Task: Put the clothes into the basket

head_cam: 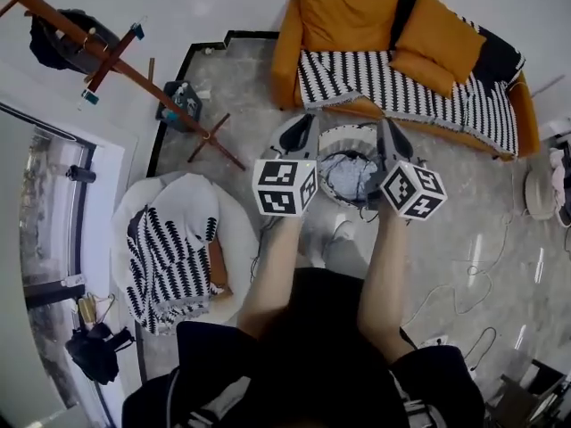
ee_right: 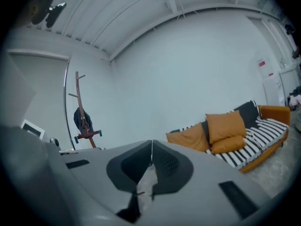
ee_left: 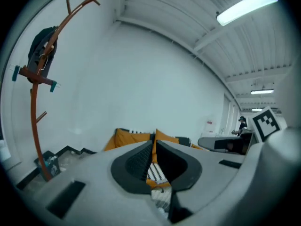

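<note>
Forearms [head_cam: 270, 270]: head view, carrying both tongs.
Left tongs [head_cam: 303, 130]: clenched, empty; black-and-white marker cube [head_cam: 285, 186].
Right tongs [head_cam: 389, 134]: clenched, empty.
Clothes [head_cam: 350, 175]: inside basket [head_cam: 350, 129], seen between tongs.
Left gripper view: jaws together; sofa [ee_left: 129, 138] beyond.
Right gripper view: jaws together.

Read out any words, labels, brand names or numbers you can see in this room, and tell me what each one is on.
No text can be read in any view.
Small red-and-white notice on the white wall: too small and blurred to read.
Black-and-white square markers on the cubes of the left gripper and the right gripper: patterns only, with no letters or numbers.
</note>
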Tool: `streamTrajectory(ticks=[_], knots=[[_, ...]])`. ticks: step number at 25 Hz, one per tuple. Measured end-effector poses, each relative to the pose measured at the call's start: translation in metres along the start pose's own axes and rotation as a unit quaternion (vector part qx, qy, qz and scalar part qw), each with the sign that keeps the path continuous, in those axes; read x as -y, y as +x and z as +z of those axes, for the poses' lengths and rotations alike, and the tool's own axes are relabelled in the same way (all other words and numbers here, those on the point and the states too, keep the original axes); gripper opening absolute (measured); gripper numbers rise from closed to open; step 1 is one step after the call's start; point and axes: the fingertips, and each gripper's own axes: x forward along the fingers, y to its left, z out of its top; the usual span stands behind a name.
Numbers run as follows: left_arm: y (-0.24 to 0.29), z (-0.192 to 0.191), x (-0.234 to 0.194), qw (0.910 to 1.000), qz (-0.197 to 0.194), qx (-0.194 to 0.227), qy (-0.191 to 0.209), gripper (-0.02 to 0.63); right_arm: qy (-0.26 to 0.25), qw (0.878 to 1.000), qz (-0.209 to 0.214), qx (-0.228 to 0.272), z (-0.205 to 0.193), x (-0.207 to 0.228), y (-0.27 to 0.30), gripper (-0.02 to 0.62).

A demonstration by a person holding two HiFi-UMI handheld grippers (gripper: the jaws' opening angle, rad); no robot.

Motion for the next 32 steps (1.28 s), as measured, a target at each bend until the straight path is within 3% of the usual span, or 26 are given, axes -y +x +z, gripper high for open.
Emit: streamTrajectory(ticks=[3,5,8,12,17,32], knots=[[0.004,0.035,0.016,0.9984,-0.05,0.027,-0.008,0.011,-0.042,0.999,0.022,0.021,0.034,-0.018,0.001,0.012],[0.01,0.048,0.024,0.9981,-0.055,0.019,0.02,0.009,-0.064,0.997,0.041,0.027,0.053,-0.027,0.002,0.012],[0.017,0.069,0.035,0.997,-0.042,0.027,0.058,0.009,-0.088,0.995,0.045,0.029,0.074,-0.027,0.005,0.012],[0.031,0.091,0.05,0.9958,-0.039,0.036,0.075,0.009,-0.1,0.993,0.054,0.035,0.097,-0.019,0.009,0.012],[0.046,0.105,0.057,0.9956,-0.002,0.049,0.079,0.009,-0.104,0.992,0.057,0.035,0.114,0.002,0.013,0.012],[0.057,0.128,0.05,0.9933,0.031,0.078,0.08,0.009,-0.097,0.992,0.077,0.034,0.124,0.023,0.041,0.012]])
